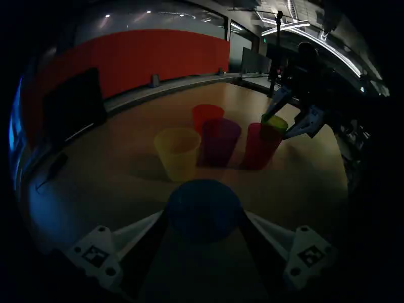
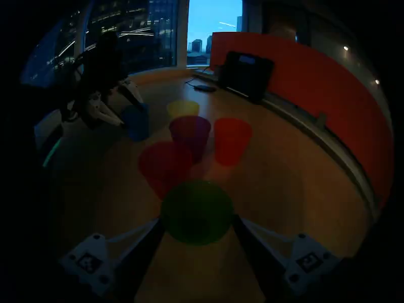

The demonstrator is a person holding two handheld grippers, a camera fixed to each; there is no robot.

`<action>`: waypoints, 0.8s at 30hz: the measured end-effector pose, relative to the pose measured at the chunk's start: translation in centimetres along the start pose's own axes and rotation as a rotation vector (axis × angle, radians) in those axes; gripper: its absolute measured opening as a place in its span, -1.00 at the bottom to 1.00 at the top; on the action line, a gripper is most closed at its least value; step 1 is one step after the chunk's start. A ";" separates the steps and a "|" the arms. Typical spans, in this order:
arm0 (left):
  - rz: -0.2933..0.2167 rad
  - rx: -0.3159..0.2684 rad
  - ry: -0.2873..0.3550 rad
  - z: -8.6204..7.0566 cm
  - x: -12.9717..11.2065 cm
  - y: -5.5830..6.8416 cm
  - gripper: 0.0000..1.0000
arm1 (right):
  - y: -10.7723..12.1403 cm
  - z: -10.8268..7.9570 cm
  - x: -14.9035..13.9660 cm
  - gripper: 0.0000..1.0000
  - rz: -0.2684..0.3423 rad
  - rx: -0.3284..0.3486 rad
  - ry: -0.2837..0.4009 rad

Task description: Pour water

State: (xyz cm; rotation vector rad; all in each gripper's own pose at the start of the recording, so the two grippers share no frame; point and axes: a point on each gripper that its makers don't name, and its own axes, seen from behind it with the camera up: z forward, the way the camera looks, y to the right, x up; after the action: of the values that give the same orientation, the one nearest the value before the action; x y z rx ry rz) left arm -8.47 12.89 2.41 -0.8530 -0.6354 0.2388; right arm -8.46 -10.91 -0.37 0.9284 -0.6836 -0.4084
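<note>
My left gripper [image 1: 204, 218] is shut on a blue cup [image 1: 204, 204], held upright low over the wooden table [image 1: 126, 192]. Ahead of it stand a yellow cup [image 1: 177, 151], a purple cup [image 1: 220, 141], an orange cup [image 1: 207, 114] and a red cup [image 1: 261, 145], close together. My right gripper [image 2: 197, 222] is shut on a green cup [image 2: 197, 211], just behind the red cup [image 2: 164, 166]. From the left gripper view, the right gripper [image 1: 293, 115] holds the green cup [image 1: 275, 122] beside the red cup. No water is discernible in the dim light.
A black screen [image 1: 73, 108] stands at the table's left edge in front of a red wall [image 1: 151, 58], with a cable [image 1: 53, 169] lying near it. The room is dark. In the right gripper view, windows [image 2: 212, 25] lie beyond the table's far end.
</note>
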 end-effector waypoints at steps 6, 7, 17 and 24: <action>0.004 -0.004 -0.001 0.2 0.0 0.0 0.92 | -0.2 0.1 0.2 0.91 -0.003 0.006 0.004; 0.001 -0.004 0.000 0.1 0.1 0.0 0.92 | -0.2 0.2 0.3 0.91 -0.003 0.006 0.004; 0.018 0.002 -0.004 0.5 -0.1 0.1 0.74 | -0.4 0.6 0.5 0.90 0.004 0.014 0.017; 0.012 0.003 -0.006 0.5 0.0 0.0 0.73 | -0.5 0.8 0.7 0.89 0.008 0.017 0.027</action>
State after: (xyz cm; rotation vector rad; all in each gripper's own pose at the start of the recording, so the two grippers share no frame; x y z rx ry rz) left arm -8.76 13.19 2.69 -0.8539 -0.6360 0.2527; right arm -8.49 -12.08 -0.23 0.9454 -0.6671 -0.3825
